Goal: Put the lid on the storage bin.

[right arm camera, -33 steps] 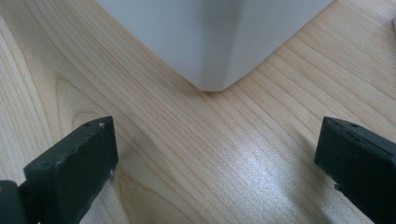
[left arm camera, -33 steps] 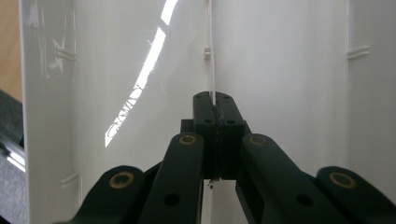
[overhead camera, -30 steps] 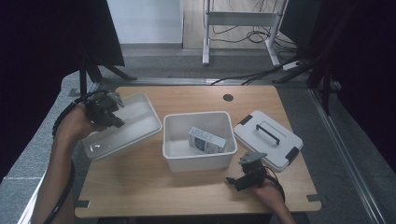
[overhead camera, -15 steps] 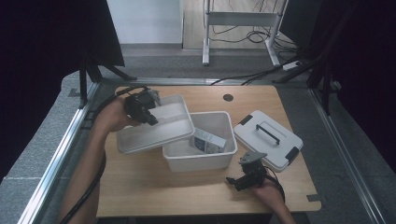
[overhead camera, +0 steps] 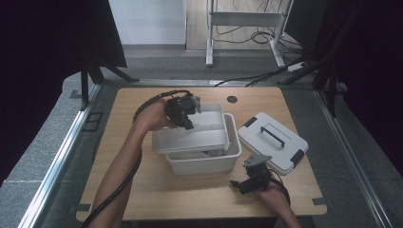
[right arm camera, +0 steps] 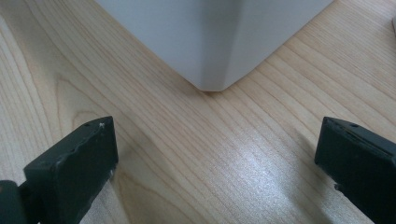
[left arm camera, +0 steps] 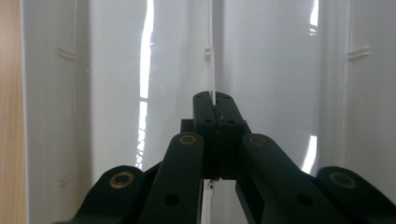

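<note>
The left hand-held gripper (overhead camera: 186, 113) is clenched on the thin rim of a shallow white plastic tray (overhead camera: 199, 134), holding it tilted over the deeper white plastic bin (overhead camera: 202, 163) at the middle of the light wooden desk (overhead camera: 142, 190). The right hand-held gripper (overhead camera: 248, 179) rests on the desk near the bin's corner, jaws spread, gripping nothing. A white lid with 1 handle (overhead camera: 272, 141) lies beside the bin.

Bin (overhead camera: 199, 161) contents largely under tray (overhead camera: 190, 135)
</note>
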